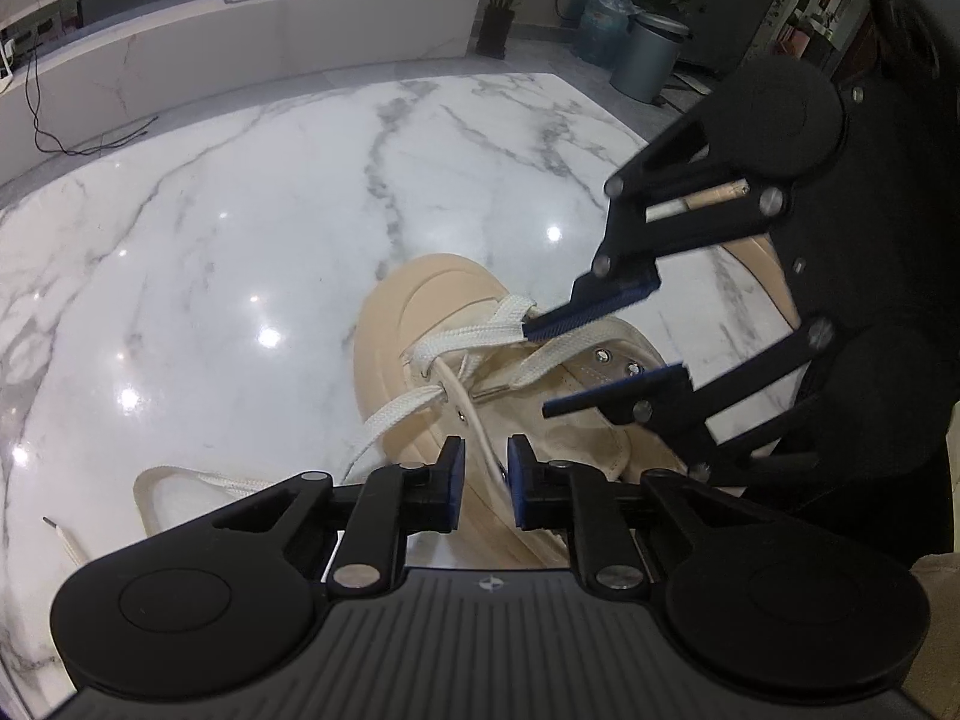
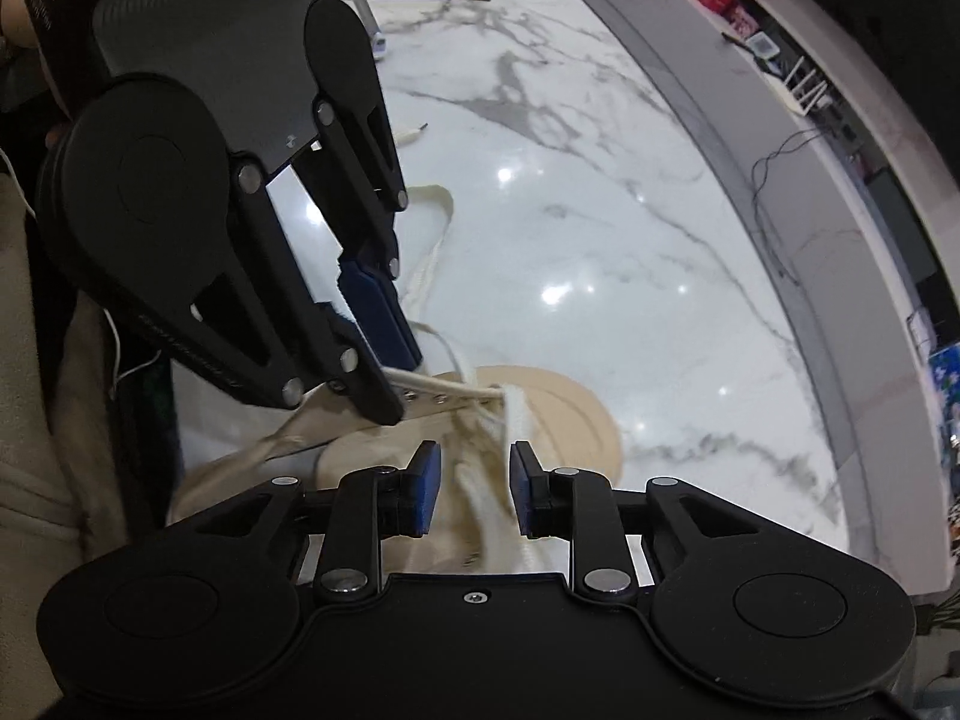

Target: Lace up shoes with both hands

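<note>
Left gripper [image 1: 485, 483] tilted over shoe [image 1: 420, 324]

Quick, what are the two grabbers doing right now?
Left gripper: slightly open, a lace strand between its pads, not pinched.
Right gripper: open over the shoe, holding nothing.

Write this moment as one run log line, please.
scene: shoe on table | left gripper: lace between fingers, grip unclear | right gripper: open, over lace | upper eyelets: empty
</note>
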Action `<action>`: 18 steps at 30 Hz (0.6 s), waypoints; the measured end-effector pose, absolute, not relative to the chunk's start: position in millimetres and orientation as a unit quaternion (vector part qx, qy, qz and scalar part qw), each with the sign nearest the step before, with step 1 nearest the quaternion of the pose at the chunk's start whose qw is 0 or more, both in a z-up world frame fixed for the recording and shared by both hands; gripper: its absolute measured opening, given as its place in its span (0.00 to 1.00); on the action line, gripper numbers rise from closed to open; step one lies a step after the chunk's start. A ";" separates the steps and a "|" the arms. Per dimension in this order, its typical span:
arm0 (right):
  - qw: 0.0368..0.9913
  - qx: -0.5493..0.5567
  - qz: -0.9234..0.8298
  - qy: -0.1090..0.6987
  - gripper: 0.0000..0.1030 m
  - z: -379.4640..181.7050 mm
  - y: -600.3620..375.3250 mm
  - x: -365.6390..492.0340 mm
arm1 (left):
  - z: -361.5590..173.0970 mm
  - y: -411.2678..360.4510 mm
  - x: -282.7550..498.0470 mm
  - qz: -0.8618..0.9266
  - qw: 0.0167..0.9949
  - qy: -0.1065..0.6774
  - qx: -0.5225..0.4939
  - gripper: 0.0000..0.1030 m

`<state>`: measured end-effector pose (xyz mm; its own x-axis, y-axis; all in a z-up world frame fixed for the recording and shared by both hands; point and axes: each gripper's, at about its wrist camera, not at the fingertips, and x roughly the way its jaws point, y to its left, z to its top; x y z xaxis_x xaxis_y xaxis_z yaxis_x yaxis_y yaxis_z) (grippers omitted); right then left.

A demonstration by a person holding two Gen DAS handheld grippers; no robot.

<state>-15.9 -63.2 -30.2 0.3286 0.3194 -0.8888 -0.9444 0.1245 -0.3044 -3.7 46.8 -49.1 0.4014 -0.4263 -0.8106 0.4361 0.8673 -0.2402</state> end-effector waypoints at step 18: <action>0.639 -0.508 0.471 0.336 0.01 -66.4 -59.0 -6.5 | -51.6 50.0 -0.3 -0.256 0.834 0.488 -0.006 0.12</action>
<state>-6.5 -59.0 -66.4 0.3318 0.2607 -0.9066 -0.9421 0.0419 -0.3327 -0.3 50.0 -51.6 0.3919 -0.4322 -0.8122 0.4215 0.8690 -0.2592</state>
